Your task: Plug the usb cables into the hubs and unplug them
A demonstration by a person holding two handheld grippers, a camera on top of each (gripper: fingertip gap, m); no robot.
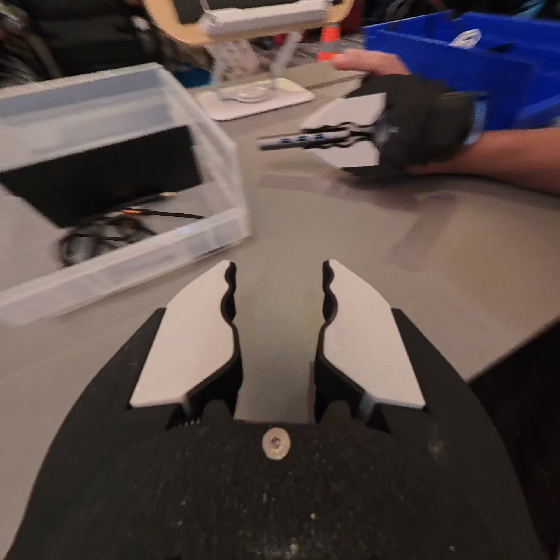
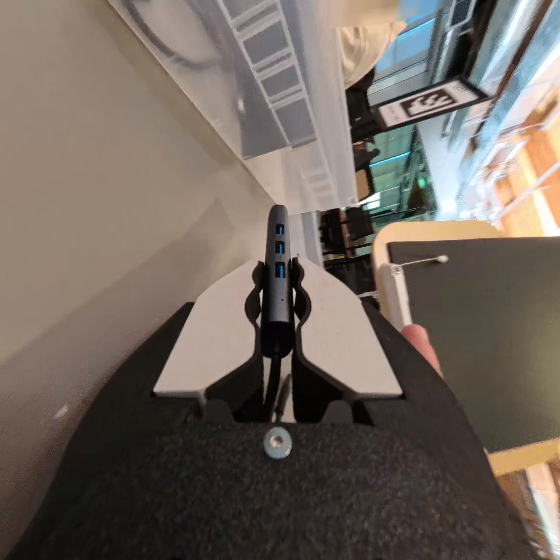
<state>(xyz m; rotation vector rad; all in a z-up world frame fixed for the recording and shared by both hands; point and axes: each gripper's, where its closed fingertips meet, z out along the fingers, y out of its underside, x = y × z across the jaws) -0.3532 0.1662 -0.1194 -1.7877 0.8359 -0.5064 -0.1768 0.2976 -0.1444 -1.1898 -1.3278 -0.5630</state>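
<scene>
The left gripper (image 1: 278, 266), black-bodied with white finger plates and wavy black pads, hovers over the smooth grey table (image 1: 333, 242) with its fingers spread apart and nothing between them. Just left of it and farther along the table stands a clear plastic storage bin (image 1: 212, 145), the landmark here. Inside the bin lie a flat black box (image 1: 100, 178) and, nearer the bin's front wall, a tangle of thin black cables (image 1: 103, 233), one with an orange-tinted end.

To the right of the bin, held above the table, the right gripper (image 2: 277, 263) pinches a slim dark-grey USB hub (image 2: 277, 272) with three blue ports in a row along one side. The hub lies lengthwise between the two pads, its port end sticking out past the fingertips toward the bin, its blunt rear end seated deep in the jaws. A short black cord (image 2: 270, 385) leaves that rear end and runs back along the gripper's slot. In the left wrist view the same hub (image 1: 303, 140) points at the bin's right wall, apart from it, and a person's hand (image 1: 372, 62) wraps the gripper's body.

Behind the bin, a white stand with a pale wooden frame (image 1: 257, 18) rests on a flat white base. Right of that stand, beyond the hand, sits a blue plastic crate (image 1: 454, 69).
</scene>
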